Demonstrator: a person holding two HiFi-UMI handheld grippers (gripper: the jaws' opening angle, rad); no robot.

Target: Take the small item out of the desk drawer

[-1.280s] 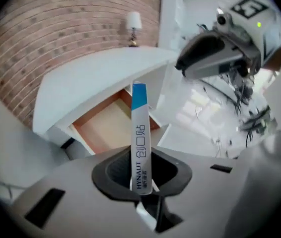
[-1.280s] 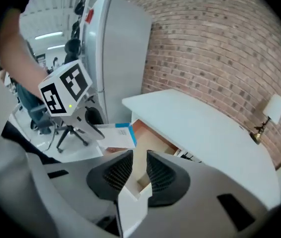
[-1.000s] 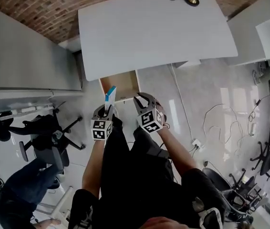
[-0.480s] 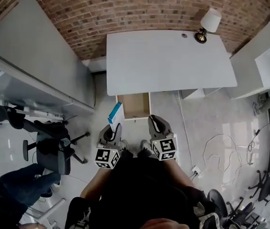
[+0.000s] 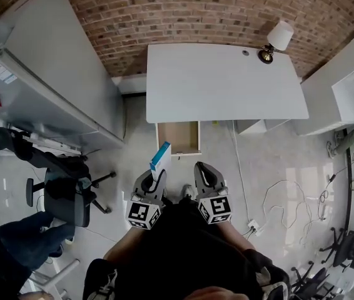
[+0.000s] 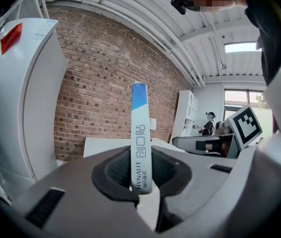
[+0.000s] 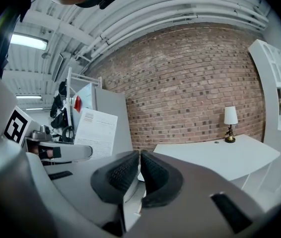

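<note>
Head view: left gripper [image 5: 154, 179] grasps the small box [image 5: 161, 158], already out of the open drawer [image 5: 178, 136]; right gripper [image 5: 202, 168] just clenched, empty.

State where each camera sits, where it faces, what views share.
Head view: on the head, steeply down at white desk, open drawer, left gripper, right gripper, torso.
Left gripper view: along jaws shut on blue-and-white box, toward brick wall.
Right gripper view: along just-closed, empty jaws, toward lamp.
All share desk and wall.
</note>
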